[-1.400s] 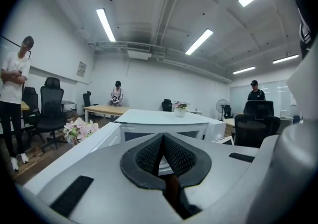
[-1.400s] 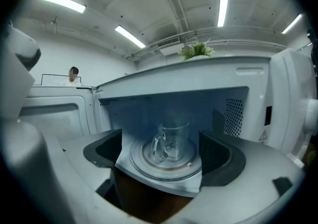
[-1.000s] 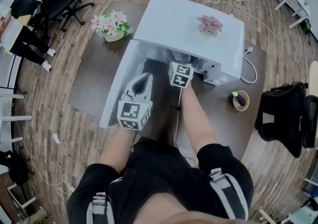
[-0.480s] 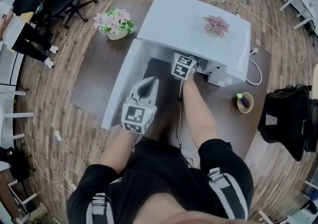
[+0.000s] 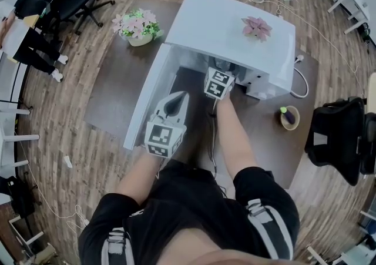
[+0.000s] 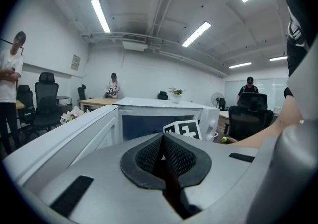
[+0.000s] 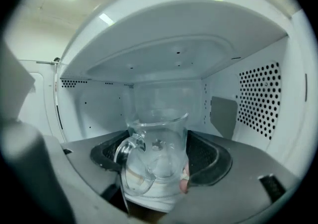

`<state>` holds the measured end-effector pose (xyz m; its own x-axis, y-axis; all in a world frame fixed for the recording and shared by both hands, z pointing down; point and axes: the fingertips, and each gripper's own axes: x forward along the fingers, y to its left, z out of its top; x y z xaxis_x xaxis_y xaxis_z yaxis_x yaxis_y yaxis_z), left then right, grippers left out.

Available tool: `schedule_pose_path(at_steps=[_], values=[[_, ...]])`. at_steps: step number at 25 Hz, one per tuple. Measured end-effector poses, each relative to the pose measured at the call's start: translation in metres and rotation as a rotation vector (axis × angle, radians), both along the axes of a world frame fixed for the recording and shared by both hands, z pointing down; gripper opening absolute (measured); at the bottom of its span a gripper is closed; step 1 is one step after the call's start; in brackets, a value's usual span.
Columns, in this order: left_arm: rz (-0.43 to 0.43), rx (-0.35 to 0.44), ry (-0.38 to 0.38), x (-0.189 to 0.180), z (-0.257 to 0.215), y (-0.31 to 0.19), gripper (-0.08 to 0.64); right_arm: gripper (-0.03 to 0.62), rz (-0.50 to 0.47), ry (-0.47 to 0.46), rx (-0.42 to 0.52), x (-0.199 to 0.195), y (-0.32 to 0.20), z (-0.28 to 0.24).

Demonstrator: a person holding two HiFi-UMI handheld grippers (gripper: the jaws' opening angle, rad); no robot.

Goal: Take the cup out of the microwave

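A clear glass cup (image 7: 158, 161) with a handle on its left stands upright inside the white microwave (image 5: 235, 29). It sits between the two dark pads of my right gripper (image 7: 155, 168), whose jaws are closing around it. The pads (image 7: 203, 161) lie close on both sides of the cup, and a firm press does not show. In the head view only that gripper's marker cube (image 5: 217, 83) shows at the oven mouth. My left gripper (image 6: 161, 156) is shut on nothing and hangs in front of the open door (image 5: 147, 96).
A pink flower (image 5: 257, 27) lies on top of the microwave. A flower pot (image 5: 136, 26) stands left on the table (image 5: 111, 99), a small bowl (image 5: 286, 117) right, next to a white cable (image 5: 299, 81). Office chairs (image 5: 338, 134) stand around, and people stand far off.
Both grippers have stayed nearly in place, the right one still reaching into the microwave mouth. Only the head view has shifted slightly.
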<state>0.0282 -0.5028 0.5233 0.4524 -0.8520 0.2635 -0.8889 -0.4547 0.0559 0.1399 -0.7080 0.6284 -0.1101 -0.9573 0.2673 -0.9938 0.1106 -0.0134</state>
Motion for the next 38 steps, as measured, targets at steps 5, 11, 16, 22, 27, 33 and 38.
schedule_pose_path(at_steps=[5, 11, 16, 22, 27, 33, 38], values=[[0.024, 0.018, 0.007, 0.002, -0.008, 0.007, 0.0, 0.353, 0.0, -0.02, 0.009, 0.006, 0.031, 0.0], [0.035, 0.039, 0.024, -0.001, -0.019, 0.017, 0.0, 0.351, -0.005, -0.007, 0.027, 0.005, 0.079, -0.018], [0.035, 0.061, 0.062, -0.006, -0.035, 0.023, 0.0, 0.351, -0.031, 0.012, 0.081, -0.001, 0.124, -0.059], [0.055, 0.1, 0.097, -0.008, -0.061, 0.035, 0.0, 0.35, -0.046, -0.026, 0.141, 0.0, 0.181, -0.122], [0.07, 0.145, 0.098, -0.013, -0.087, 0.049, 0.0, 0.35, -0.058, -0.047, 0.227, -0.003, 0.222, -0.181], [0.086, 0.172, 0.095, -0.014, -0.102, 0.058, 0.0, 0.35, -0.041, -0.003, 0.267, -0.002, 0.248, -0.209], [0.095, 0.179, 0.092, -0.014, -0.103, 0.06, 0.0, 0.35, -0.021, -0.009, 0.274, 0.004, 0.25, -0.211]])
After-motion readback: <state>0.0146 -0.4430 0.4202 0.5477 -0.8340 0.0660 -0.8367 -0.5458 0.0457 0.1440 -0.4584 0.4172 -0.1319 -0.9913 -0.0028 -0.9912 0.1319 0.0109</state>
